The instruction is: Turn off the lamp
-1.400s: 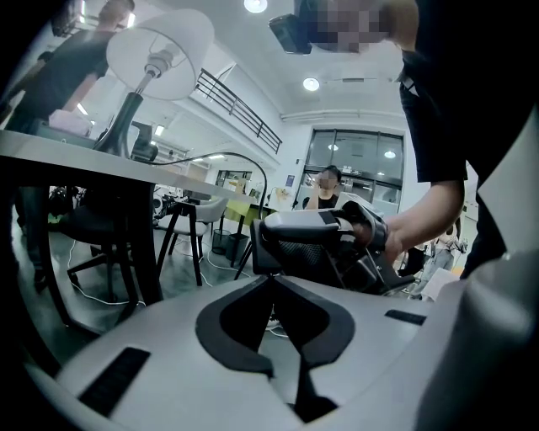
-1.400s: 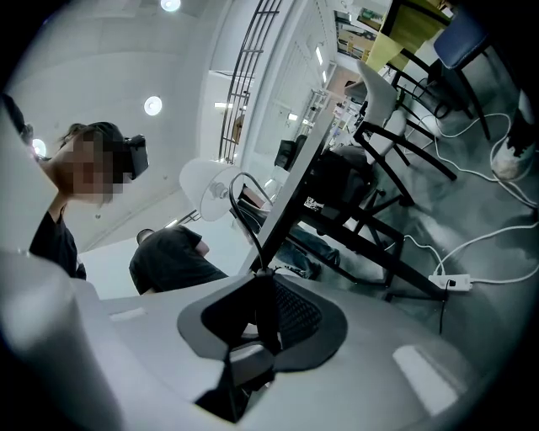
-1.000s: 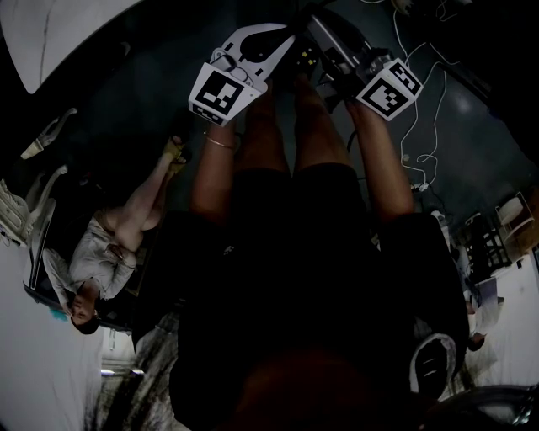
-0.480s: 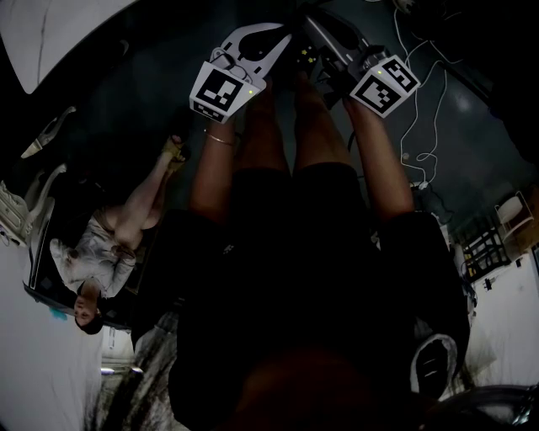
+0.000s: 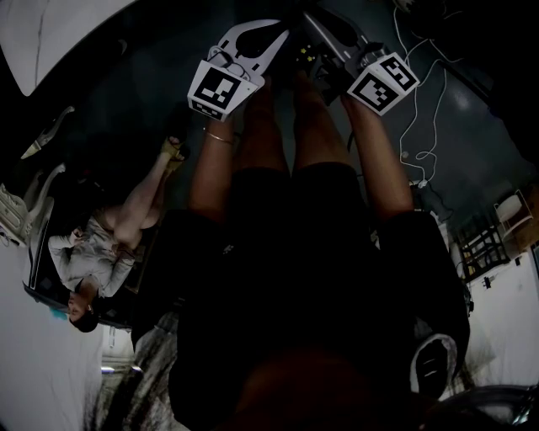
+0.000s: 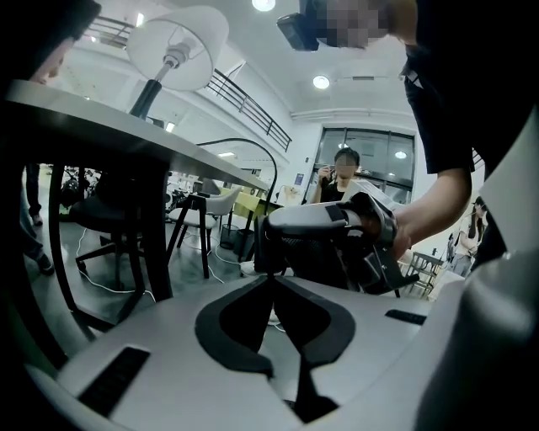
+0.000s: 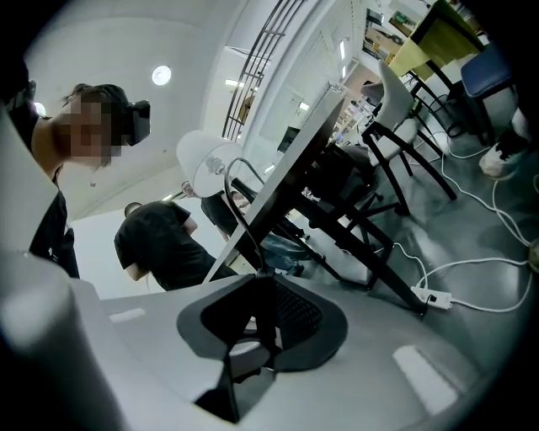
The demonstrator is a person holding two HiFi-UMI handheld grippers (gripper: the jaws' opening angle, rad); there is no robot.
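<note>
Left tongs (image 6: 269,276): jaws shut, tips meeting, nothing btwn them. Right tongs (image 7: 258,274): same, tips together, empty.

Head view (dim): both sets held low in front of the person's legs (image 5: 282,143). Left tongs (image 5: 280,32) and right tongs (image 5: 310,18) are angled in twd each other, tips near.

Left gripper view only:
- Right tongs (image 6: 312,223) sit just beyond the left tips, w/ the hand (image 6: 406,240) gripping them.
- Lamp (image 6: 178,38) is up and left of the jaws, well apart: white shade on a dark stem, standing on the table (image 6: 126,135).
- Seated person (image 6: 341,172) is past the right tongs.

Right gripper view only:
- Lamp (image 7: 202,160) is above-left of the tips, far off, by the slanted table (image 7: 295,160) edge.
- Person in black shirt (image 7: 156,244) is under the shade.
- Power strip (image 7: 429,296) w/ white cable lies on the floor, right of the jaws.
- Chair (image 7: 389,84) is farther up-right.

Lamp shows in the two gripper views only. Lit or not: can't tell.

Head view adds the seated person (image 5: 93,261) left of the left tongs, and white cables (image 5: 421,109) on the floor right of the right tongs.
</note>
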